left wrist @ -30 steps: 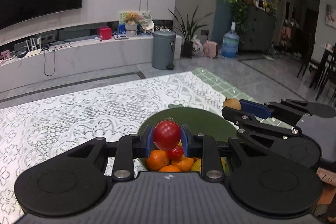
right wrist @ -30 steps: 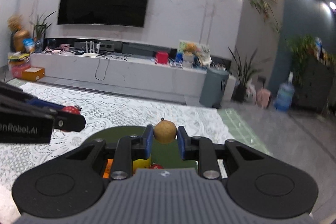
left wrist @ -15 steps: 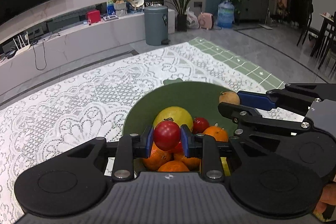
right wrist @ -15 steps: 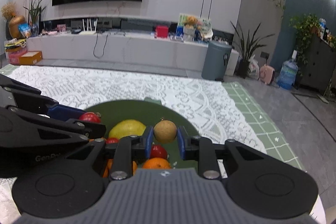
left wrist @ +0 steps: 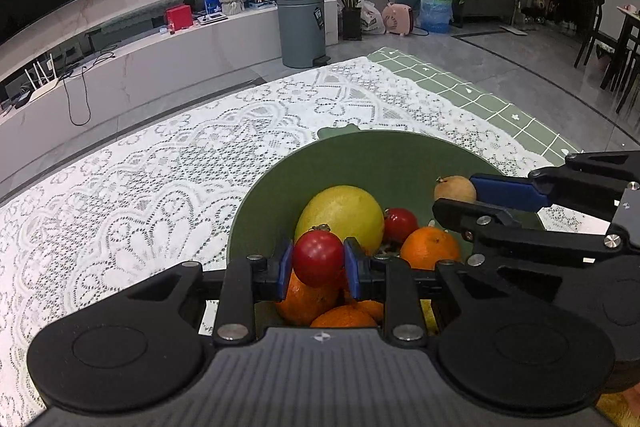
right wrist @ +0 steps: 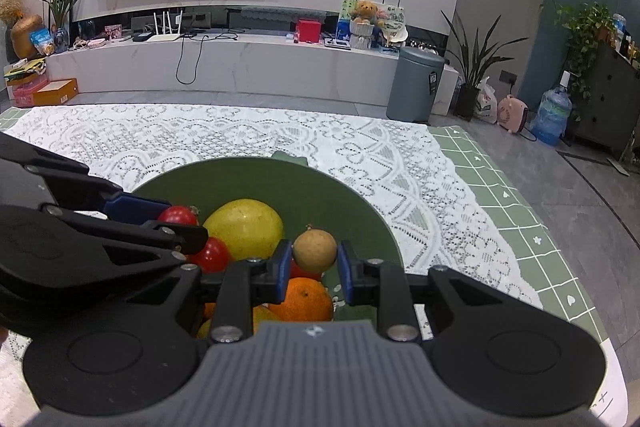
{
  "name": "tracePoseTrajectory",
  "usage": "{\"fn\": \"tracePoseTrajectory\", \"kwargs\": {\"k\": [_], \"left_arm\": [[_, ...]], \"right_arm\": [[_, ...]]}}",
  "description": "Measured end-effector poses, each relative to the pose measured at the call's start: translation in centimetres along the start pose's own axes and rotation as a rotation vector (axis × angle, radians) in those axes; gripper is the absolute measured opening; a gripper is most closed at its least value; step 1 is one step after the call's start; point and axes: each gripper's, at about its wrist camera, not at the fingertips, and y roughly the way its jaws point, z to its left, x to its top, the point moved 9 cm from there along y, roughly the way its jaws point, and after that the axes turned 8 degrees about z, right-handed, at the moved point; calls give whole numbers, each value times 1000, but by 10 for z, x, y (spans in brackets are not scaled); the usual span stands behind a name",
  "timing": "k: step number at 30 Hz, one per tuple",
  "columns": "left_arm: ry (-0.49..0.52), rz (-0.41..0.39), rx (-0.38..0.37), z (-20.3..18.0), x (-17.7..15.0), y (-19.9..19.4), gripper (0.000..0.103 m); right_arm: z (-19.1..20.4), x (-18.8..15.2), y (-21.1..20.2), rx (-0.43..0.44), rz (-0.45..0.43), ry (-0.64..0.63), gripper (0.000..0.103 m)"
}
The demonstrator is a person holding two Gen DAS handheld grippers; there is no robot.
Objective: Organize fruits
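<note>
Left tool [left wrist: 318,263] is clamped tight on a small red tomato [left wrist: 318,258], blue pads [left wrist: 285,267] pressing either side. Right tool [right wrist: 314,263] is just as firmly closed on a little tan-brown round fruit [right wrist: 314,250], stem nub up top. Neither grip has loosened over the last second.

And both have come down! A second ago the cameras looked out across the room, with only a sliver of the green bowl [left wrist: 360,163] below. Now both tools tilt steeply over it, each fruit hanging above the pile inside. The descent has nearly stalled, so I'd call this the last beat before release: two fruits about to join the rest, if the bowl is indeed their home.

In the bowl sits a big yellow-green fruit [left wrist: 340,215], an orange [left wrist: 430,247] to its right, a second red tomato [left wrist: 400,225] tucked between them, and more oranges [left wrist: 308,297] under the left tool. The bowl stands on the lace-covered counter [left wrist: 160,187], with a green checked cloth [left wrist: 472,99] showing at the far edge.

What's hard to see: the near half of the bowl is hidden behind both tool bodies, so how full it is there, and how much gap lies under each held fruit, can't be told. The tan fruit's kind isn't certain either. The hands on the tools are out of frame.
</note>
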Motion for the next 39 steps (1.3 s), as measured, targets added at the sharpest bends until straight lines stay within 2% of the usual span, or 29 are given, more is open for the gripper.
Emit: {"fn": "tracePoseTrajectory", "kwargs": {"k": [8, 14, 16, 18, 19, 22, 24, 27, 29, 31, 34, 39], "left_arm": [[2, 4, -2, 1, -1, -1, 31], [1, -5, 7, 1, -1, -10, 39], [-6, -11, 11, 2, 0, -15, 40], [-10, -19, 20, 5, 1, -22, 50], [-14, -23, 26, 7, 1, -26, 50], [-30, -44, 47, 12, 2, -38, 51], [-42, -68, 58, 15, 2, -49, 56], [-55, -113, 84, 19, 3, -68, 62], [-59, -147, 108, 20, 4, -82, 65], [-61, -187, 134, 22, 6, -98, 69], [-73, -254, 163, 26, 6, -125, 77], [-101, -350, 207, 34, 1, -162, 83]], "right_arm": [[-1, -2, 2, 1, 15, 3, 21], [-4, 1, -3, -1, -15, 15, 23], [-6, 2, -6, -3, -31, 27, 31], [-8, 4, -10, -2, -51, 43, 35], [-9, 4, -12, -1, -60, 49, 37], [-10, 7, -21, -18, -95, 49, 55], [-11, 9, -30, -32, -134, 51, 64], [-12, 12, -48, -52, -211, 56, 75], [-13, 14, -63, -72, -271, 62, 88], [-16, 16, -80, -88, -334, 80, 93], [-15, 16, -105, -64, -404, 124, 96], [-2, 10, -134, -10, -441, 148, 96]]}}
